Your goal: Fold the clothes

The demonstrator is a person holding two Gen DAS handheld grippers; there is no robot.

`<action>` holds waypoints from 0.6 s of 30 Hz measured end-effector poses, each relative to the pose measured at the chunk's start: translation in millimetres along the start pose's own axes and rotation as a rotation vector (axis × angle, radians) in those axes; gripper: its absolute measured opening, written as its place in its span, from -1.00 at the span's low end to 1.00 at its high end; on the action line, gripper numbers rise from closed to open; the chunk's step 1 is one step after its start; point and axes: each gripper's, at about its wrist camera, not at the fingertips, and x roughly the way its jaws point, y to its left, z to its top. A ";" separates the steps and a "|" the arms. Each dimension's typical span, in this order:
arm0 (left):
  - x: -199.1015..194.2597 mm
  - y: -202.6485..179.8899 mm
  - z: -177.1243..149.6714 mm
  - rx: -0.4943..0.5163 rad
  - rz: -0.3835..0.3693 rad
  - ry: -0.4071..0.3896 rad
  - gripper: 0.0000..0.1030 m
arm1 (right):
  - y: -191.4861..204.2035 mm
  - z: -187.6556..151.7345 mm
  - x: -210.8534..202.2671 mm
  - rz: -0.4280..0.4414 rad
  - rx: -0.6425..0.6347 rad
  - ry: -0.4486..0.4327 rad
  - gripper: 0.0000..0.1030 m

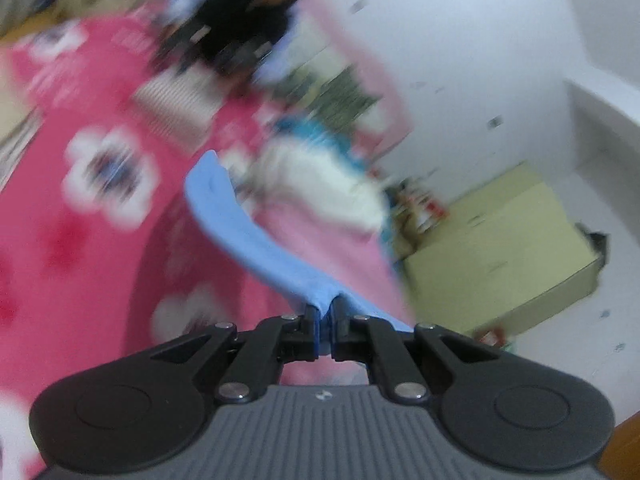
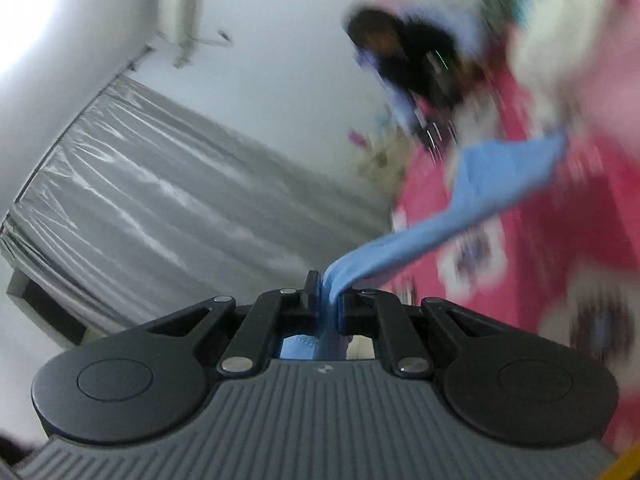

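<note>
- The left hand-held gripper (image 1: pixel 325 322) fills the bottom of its own view, its two black fingers (image 1: pixel 310 320) pinched nearly together on an edge of a light blue cloth (image 1: pixel 240 232).
- From that grip the blue cloth runs up and to the left as a narrow band, hanging above a bed (image 1: pixel 80 272) covered by a pink spread with white flowers.
- The right hand-held gripper (image 2: pixel 329 300) is likewise clamped almost closed on the light blue cloth (image 2: pixel 480 192); a bit of blue fabric also shows below the fingers, in the gap of the gripper's frame.
- Here the cloth stretches away up and to the right, widening toward its far end, which is blurred.
- So the cloth is held by both grippers, one edge in each, and is lifted clear of the bed (image 2: pixel 560 240).
- Farther off on the bed lies a heap of white and teal fabric (image 1: pixel 320 176), too blurred to name.
- A person in dark clothing (image 1: pixel 248 20) is beyond the bed, badly blurred.
- A cardboard box (image 1: pixel 504 248) stands by the white wall in the left view; a grey curtain-like sheet (image 2: pixel 160 184) hangs in the right view.
</note>
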 end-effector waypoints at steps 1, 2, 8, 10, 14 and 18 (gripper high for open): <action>3.5 22.3 -29.4 -0.031 0.040 0.045 -0.90 | -15.0 -27.1 -7.3 -0.016 0.031 0.030 -0.89; 6.3 44.3 -57.8 -0.060 0.079 0.087 -0.90 | -35.5 -58.3 -13.3 -0.037 0.079 0.064 -0.89; 61.4 169.9 -199.1 -0.134 0.411 0.355 -0.92 | -173.2 -217.6 -26.5 -0.308 0.345 0.249 -0.91; 69.7 186.1 -214.8 -0.105 0.454 0.381 -0.92 | -193.0 -244.1 -25.4 -0.388 0.339 0.305 -0.92; 73.7 190.7 -213.0 -0.047 0.460 0.380 -0.92 | -195.8 -260.4 -32.2 -0.423 0.312 0.334 -0.94; 70.7 178.4 -213.8 0.056 0.449 0.400 -0.92 | -177.3 -253.1 -40.3 -0.441 0.251 0.336 -0.94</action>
